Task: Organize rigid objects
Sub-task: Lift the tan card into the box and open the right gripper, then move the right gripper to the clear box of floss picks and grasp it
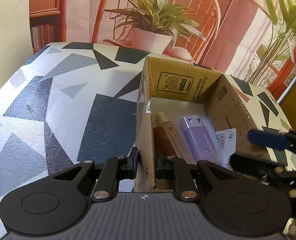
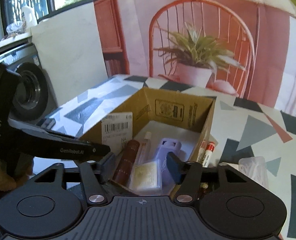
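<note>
Your left hand-held gripper [image 1: 146, 167] pinches the brown cardboard box's [image 1: 146, 132] left wall; right hand-held gripper [image 2: 142, 167] spread, empty — tugging could tip the box off the desk's [image 1: 68, 100] edge.

Cardboard box [image 2: 173, 110] — open-topped, upright. Inside, lying flat: maroon tube [image 2: 126, 160] at left, slim clear bottle [image 2: 145, 148], lilac case [image 2: 167, 146] right, clear square case [image 2: 146, 175] nearest.

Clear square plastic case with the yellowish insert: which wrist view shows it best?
Right wrist view: the clear square plastic case lies in the cardboard box, beside the lilac plastic dispenser. The left wrist view does not show it.
</note>
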`<state>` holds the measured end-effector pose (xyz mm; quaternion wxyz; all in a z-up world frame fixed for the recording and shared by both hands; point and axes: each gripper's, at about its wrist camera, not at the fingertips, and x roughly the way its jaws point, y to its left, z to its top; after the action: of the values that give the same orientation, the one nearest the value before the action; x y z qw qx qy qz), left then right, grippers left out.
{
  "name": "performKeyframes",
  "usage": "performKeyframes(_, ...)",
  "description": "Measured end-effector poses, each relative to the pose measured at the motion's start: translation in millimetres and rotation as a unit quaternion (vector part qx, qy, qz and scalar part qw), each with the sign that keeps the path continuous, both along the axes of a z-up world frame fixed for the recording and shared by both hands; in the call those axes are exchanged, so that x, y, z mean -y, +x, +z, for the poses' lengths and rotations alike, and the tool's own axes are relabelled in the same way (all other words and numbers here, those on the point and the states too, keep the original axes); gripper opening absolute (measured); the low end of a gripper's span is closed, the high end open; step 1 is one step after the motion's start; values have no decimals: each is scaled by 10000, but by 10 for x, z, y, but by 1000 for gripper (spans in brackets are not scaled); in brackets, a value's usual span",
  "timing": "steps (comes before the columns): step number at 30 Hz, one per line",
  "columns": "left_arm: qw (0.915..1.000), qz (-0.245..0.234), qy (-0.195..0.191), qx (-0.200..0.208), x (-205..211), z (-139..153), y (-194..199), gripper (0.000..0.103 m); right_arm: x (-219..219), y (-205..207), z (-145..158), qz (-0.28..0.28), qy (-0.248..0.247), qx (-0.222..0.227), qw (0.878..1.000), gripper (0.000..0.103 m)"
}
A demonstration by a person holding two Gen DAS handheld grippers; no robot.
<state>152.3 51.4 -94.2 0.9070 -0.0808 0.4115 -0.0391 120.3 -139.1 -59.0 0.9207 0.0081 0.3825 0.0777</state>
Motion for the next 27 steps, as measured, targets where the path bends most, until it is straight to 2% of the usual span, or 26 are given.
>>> performKeyframes(4, 10000, 2, 6, 1, 7, 7, 4, 17, 116, -68, 107, -235, -30, 262, 9994, 57)
performKeyframes(9, 10000, 2, 12, 2, 8, 7, 3, 17, 420, -112, 177, -791, -160, 481, 9956, 59)
performKeyframes(14, 10000, 3, 11, 1, 9, 8, 2, 17, 767, -155, 75, -1280, -411, 357, 9903, 59)
performKeyframes(20, 10000, 2, 10, 0, 8, 8, 2, 17, 1083, -143, -216, -1712, -804, 34, 9819, 58)
performKeyframes(23, 10000, 3, 8, 1, 9, 8, 2, 17, 1174, -86, -357, -1798, -988, -128, 9786, 56)
performKeyframes(27, 10000, 1, 15, -1, 10, 9, 1, 17, 1267, -8, -489, -1895, -979, -235, 9767, 56)
